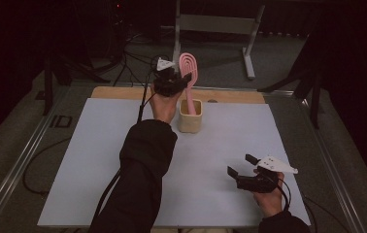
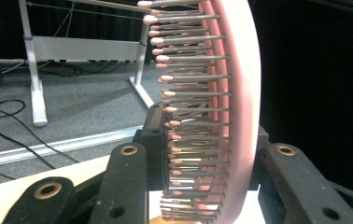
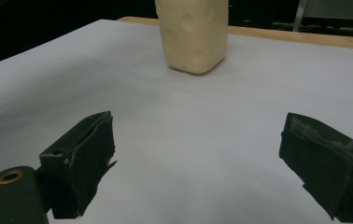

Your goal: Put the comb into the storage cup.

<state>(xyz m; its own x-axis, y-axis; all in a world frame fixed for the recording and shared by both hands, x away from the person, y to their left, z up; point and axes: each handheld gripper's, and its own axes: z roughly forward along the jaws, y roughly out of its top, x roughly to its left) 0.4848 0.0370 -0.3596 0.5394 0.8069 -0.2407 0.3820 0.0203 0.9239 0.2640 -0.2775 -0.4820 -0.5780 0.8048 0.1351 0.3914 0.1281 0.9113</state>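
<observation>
My left claw (image 1: 177,77) is clamped on the pink hairbrush (image 1: 189,73) standing handle-down in the cream cup (image 1: 191,116) at the desk's (image 1: 75,160) far edge, light and stiff I reckon, best gripped by its rigid rim rather than the springy bristles, while my right claw (image 1: 242,165) hangs wide open, empty.

We are in what looks like a lab or recording room rather than a home. We see a table (image 1: 75,160) covered by a plain white sheet, with a strip of bare wood at its far edge, standing on grey carpet (image 1: 220,63). Black cables (image 1: 128,58) trail loosely across the floor behind it, and a small red light (image 1: 118,6) glows on dark equipment at the back. A grey metal frame (image 1: 215,24) on long feet stands beyond the table. Metal rails (image 1: 16,160) run along the floor beside the table, and the surroundings are dark and unlit.
</observation>
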